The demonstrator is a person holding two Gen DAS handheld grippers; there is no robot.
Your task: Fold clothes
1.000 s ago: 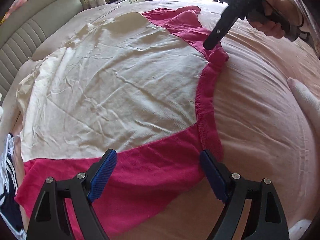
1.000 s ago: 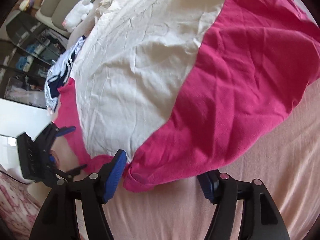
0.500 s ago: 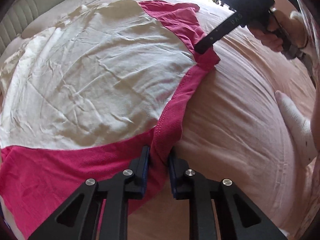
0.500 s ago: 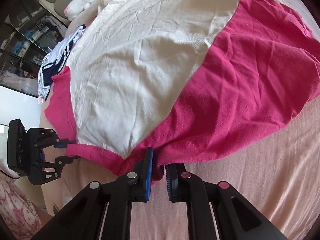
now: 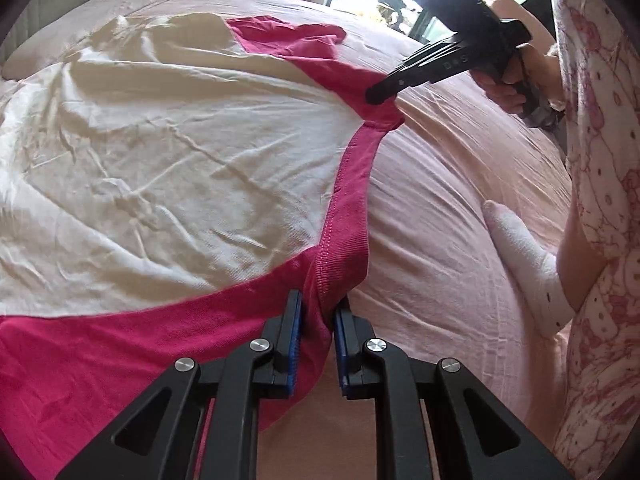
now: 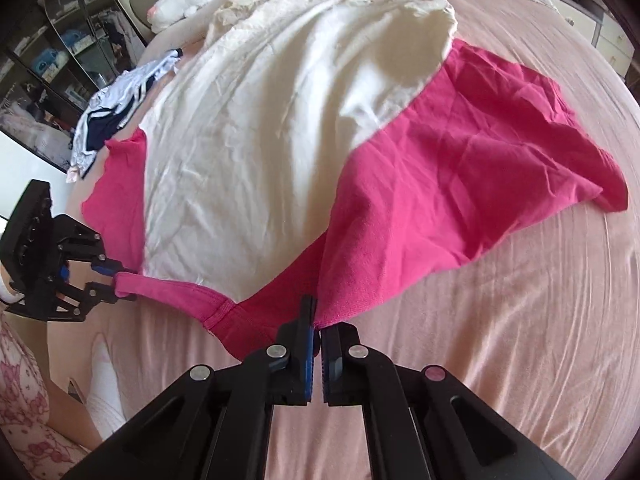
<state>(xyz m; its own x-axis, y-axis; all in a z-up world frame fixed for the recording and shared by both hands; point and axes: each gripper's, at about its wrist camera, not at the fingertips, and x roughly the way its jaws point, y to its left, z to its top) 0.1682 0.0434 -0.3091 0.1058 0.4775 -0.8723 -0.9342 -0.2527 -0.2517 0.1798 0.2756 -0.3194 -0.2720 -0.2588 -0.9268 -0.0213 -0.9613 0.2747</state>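
A cream and pink shirt (image 5: 168, 152) lies spread on the pink bed (image 5: 448, 208). The left gripper (image 5: 318, 320) is clamped on the pink collar band at one shoulder; the right gripper (image 6: 316, 330) pinches the pink edge at the other shoulder, lifting it slightly. A striped garment (image 6: 116, 108) and what seems a white plush toy (image 6: 180, 2) sit beyond. A socked foot (image 5: 524, 256) rests on the bed.

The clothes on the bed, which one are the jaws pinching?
The pink-and-cream shirt; both grippers clamp its pink neck edge. The navy striped garment lies untouched beside it.
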